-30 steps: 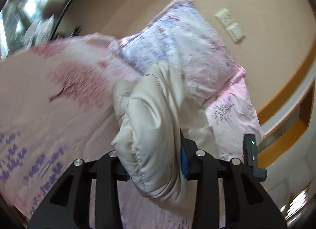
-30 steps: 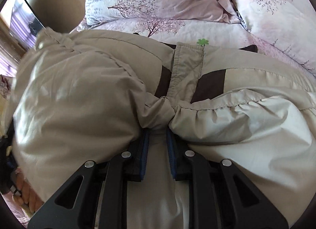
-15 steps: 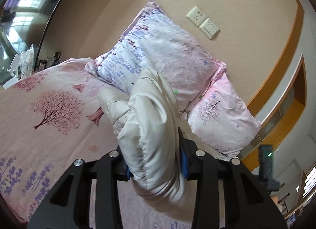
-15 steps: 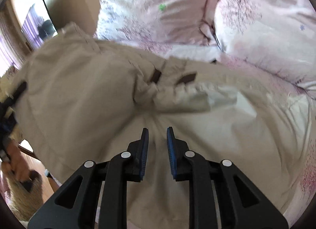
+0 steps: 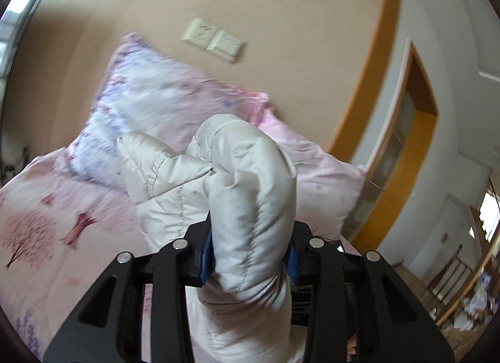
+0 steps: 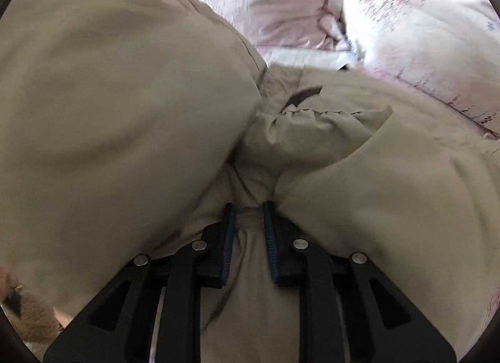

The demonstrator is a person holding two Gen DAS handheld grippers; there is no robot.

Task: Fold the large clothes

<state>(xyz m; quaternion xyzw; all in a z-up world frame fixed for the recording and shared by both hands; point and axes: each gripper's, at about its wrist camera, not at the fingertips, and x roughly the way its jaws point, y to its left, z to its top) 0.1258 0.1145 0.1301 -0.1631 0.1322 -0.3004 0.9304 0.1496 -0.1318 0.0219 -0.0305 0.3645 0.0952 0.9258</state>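
Both clenched on the padded jacket point(image 5: 247, 206), the left hand-held gripper point(image 5: 248, 256) and the right hand-held gripper point(image 6: 248, 234) could lose the slippery, bulky fabric mid-fold.

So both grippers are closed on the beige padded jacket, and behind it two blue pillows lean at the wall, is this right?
Not quite: the pillows are pink with a floral print, not blue, as the left wrist view shows. The left gripper and right gripper are indeed closed on the beige padded jacket.

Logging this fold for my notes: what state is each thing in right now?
Jacket: bunched, lifted, gripped in two places.
Left tongs: shut on a padded fold.
Right tongs: shut on gathered fabric.
Pillows: propped against the wall.
Bedspread: spread flat.
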